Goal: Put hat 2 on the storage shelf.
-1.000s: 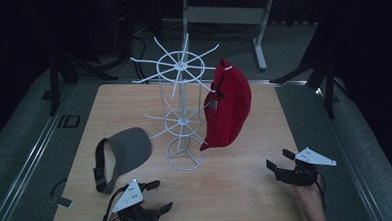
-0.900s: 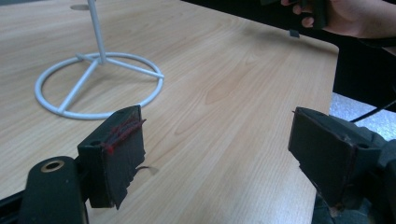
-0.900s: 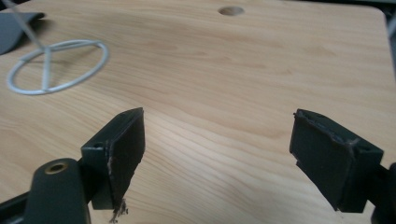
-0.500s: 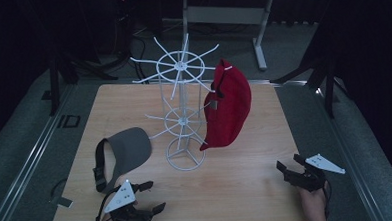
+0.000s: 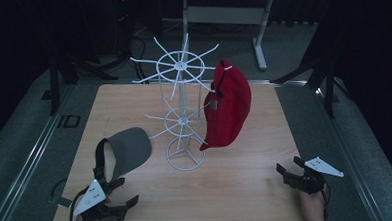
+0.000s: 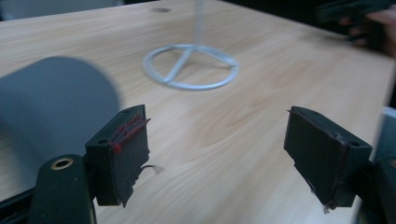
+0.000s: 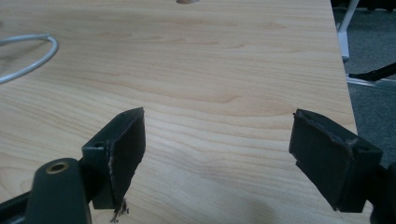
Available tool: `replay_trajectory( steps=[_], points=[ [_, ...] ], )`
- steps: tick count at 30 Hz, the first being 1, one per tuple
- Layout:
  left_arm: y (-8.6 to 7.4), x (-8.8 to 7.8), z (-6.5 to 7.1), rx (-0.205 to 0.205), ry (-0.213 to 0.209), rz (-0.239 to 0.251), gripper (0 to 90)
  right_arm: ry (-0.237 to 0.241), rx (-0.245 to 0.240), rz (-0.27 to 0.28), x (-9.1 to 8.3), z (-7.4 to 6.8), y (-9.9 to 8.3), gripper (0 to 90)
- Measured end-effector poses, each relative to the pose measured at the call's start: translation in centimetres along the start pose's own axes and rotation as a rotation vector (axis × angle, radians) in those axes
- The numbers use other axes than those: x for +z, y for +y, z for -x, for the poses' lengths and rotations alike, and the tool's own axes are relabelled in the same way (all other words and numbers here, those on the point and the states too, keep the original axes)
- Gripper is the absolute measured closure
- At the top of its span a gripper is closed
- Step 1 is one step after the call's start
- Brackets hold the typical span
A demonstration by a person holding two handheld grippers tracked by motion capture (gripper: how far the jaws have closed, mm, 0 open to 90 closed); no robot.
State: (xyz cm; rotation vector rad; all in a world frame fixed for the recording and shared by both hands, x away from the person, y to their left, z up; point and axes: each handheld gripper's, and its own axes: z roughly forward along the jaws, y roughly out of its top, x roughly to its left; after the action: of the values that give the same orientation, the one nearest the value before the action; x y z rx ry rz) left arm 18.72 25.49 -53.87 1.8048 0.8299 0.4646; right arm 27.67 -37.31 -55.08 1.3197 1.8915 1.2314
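Note:
A white wire rack (image 5: 181,116) stands mid-table with a red cap (image 5: 229,109) hanging on its right side. A grey cap (image 5: 128,151) lies on the table to the rack's left. My left gripper (image 5: 126,191) is at the near left edge, just in front of the grey cap (image 6: 56,102). Its jaws are open; they have just been closing a little, with nothing between them. The left gripper (image 6: 217,140) faces the rack's base ring (image 6: 191,65). My right gripper (image 5: 288,167) rests low at the near right, and this right gripper (image 7: 217,140) is open over bare wood.
The wooden table (image 5: 265,137) ends close to both grippers at the near side. In the right gripper view the rack's base ring (image 7: 28,56) shows at the left and the table's right edge (image 7: 338,70) is close by. Dark floor and stand legs surround the table.
My left gripper has slid left along the near edge, away from the rack's base. My right gripper dropped toward the near right corner and then kept still.

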Motion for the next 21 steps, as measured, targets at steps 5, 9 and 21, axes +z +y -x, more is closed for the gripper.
replay_trajectory(
  steps=[5, 9, 21],
  points=[
    [-0.7, -1.7, -1.7, -0.029, 0.092, -0.009, 22.7, 0.003, 0.008, 0.001, 0.0, 0.1, 0.0, 18.4],
    [-1.3, -2.9, -2.6, -0.065, 0.163, -0.031, 22.7, 0.005, 0.009, -0.004, 0.0, 0.0, 0.0, 18.4],
    [-2.9, -3.0, -3.9, -0.137, 0.286, -0.167, 22.5, 0.014, 0.008, -0.012, 0.1, 0.1, 0.0, 18.3]
  ],
)
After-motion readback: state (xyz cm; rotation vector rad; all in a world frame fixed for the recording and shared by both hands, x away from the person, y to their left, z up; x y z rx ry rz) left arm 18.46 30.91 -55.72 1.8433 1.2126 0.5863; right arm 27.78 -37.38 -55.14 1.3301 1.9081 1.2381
